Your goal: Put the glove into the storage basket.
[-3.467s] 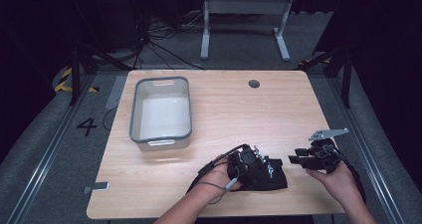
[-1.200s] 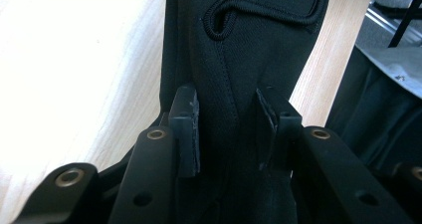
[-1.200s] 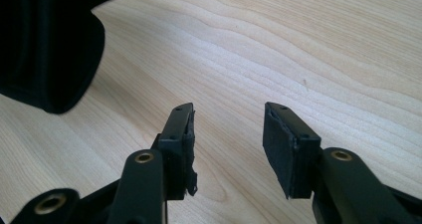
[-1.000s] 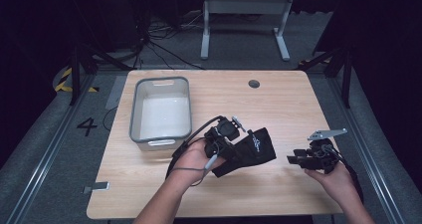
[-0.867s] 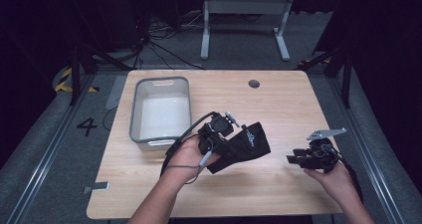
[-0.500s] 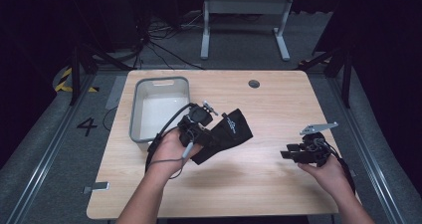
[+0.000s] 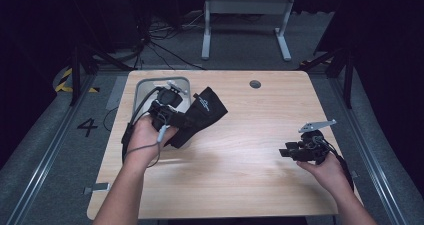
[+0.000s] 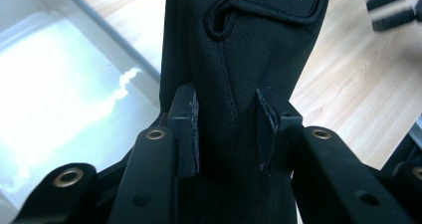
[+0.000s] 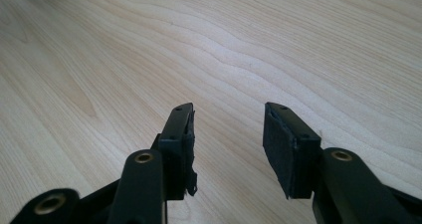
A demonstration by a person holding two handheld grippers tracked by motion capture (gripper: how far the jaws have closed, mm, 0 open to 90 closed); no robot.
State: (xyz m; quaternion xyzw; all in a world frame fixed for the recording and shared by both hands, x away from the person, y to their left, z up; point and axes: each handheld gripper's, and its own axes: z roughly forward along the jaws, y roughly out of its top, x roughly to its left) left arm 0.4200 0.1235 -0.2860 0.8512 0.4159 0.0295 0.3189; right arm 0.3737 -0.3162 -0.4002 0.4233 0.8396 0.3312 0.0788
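Observation:
A black fabric pouch [image 7: 200, 114] with white lettering hangs in the air at the tub's right rim, held by my left gripper [image 7: 175, 116]. In the left gripper view both pads press into the black pouch [image 8: 234, 59], and my left gripper [image 8: 226, 119] is shut on it. The grey plastic tub [image 7: 145, 87] lies at the table's far left, partly hidden by that hand. Low over the table's right side, my right gripper [image 7: 290, 151] stands open; in the right gripper view my right gripper [image 9: 228, 134] has only bare wood between its jaws.
The light wooden table [image 7: 240, 165] has a round cable hole [image 7: 255, 84] near its far edge. The tub's pale inside [image 8: 54, 89] shows below the pouch. A metal stand [image 7: 245, 10] and cables lie on the dark floor beyond the table.
My left gripper has carried the pouch up and leftward from the table's middle to the tub's right rim. The right gripper has barely moved.

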